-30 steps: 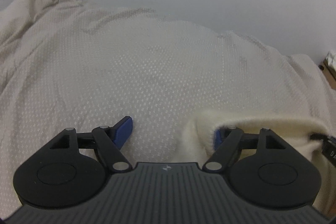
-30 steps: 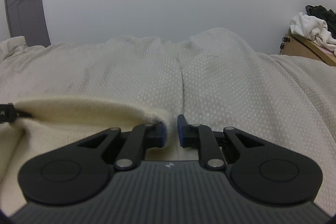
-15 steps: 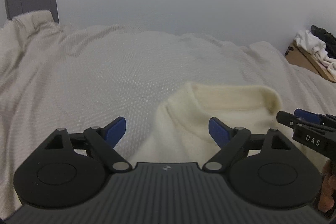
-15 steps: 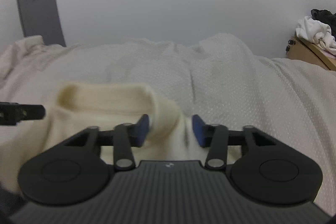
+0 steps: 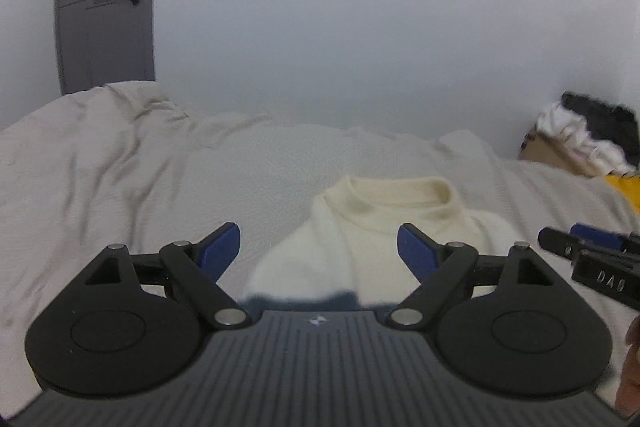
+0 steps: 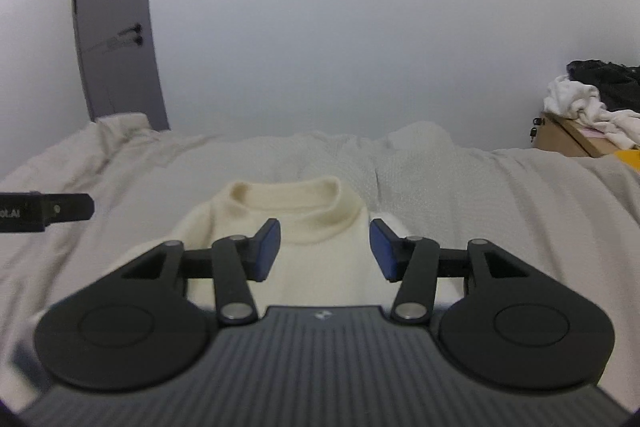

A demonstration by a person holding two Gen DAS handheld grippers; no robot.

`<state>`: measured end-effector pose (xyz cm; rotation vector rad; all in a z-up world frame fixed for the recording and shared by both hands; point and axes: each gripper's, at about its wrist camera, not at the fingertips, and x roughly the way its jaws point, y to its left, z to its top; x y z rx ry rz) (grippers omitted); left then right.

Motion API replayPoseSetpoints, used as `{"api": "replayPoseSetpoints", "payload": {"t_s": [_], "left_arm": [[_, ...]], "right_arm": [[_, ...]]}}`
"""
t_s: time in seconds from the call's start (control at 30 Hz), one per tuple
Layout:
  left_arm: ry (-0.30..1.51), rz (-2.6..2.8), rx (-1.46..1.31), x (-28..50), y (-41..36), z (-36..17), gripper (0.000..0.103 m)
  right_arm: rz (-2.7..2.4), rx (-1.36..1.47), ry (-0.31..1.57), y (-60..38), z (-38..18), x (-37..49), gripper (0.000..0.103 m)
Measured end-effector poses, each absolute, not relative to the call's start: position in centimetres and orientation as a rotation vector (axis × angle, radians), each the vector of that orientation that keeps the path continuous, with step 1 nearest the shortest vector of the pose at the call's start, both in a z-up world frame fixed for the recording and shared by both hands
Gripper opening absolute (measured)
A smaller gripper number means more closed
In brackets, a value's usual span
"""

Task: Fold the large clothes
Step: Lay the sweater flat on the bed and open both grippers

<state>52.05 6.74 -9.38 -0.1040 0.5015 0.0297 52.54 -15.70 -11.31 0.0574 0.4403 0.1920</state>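
A cream sweater [image 5: 380, 219] lies folded on the bed with its collar [image 5: 396, 195] toward the far wall. It also fills the middle of the right wrist view [image 6: 304, 223]. My left gripper [image 5: 318, 239] hangs open above and short of the sweater's near left part, nothing between its blue pads [image 5: 220, 247]. My right gripper [image 6: 324, 239] is open too, held above the sweater's near side, its pads [image 6: 266, 247] clear of the cloth. Each gripper shows at the edge of the other's view: the right gripper [image 5: 576, 243] and the left gripper [image 6: 60, 211].
A rumpled off-white bed cover [image 5: 120, 187] spreads all around the sweater. A grey door [image 5: 104, 7] stands at the back left. At the far right a cardboard box [image 6: 568, 139] carries a pile of clothes [image 6: 588, 103], with something yellow [image 5: 624, 187] beside it.
Both grippers drew back and rose away from the sweater. The right jaws opened and let go of the sweater's edge; the left jaws widened and came free of the cloth.
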Motion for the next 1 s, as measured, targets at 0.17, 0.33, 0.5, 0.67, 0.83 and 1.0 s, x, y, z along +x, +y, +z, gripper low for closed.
{"api": "replayPoseSetpoints", "payload": {"t_s": [0.17,0.33,0.5,0.67,0.83,1.0], "left_arm": [[0.457,0.018,-0.089,42.6,5.6,-6.3,0.089],[0.437,0.012,-0.104,35.5,4.8,-5.7,0.089],[0.432,0.004,-0.129,30.1,3.8,-6.9,0.089],[0.454,0.002,-0.156,26.5,2.3,-9.7,0.089],[0.484,-0.006,-0.144,24.4,0.6,-12.3,0.089],[0.51,0.02,-0.092,23.2,-0.5,-14.0,0.089]], "right_arm": [[0.223,0.068,0.417,-16.6,-8.4,44.4,0.052],[0.27,0.049,0.429,-17.0,-6.9,36.9,0.052],[0.313,0.011,0.444,-17.1,-7.4,30.8,0.052],[0.353,-0.01,0.512,-17.4,-9.9,26.3,0.052],[0.366,0.006,0.613,-17.5,-12.7,24.2,0.052],[0.373,0.001,0.683,-17.1,-14.8,24.0,0.052]]}}
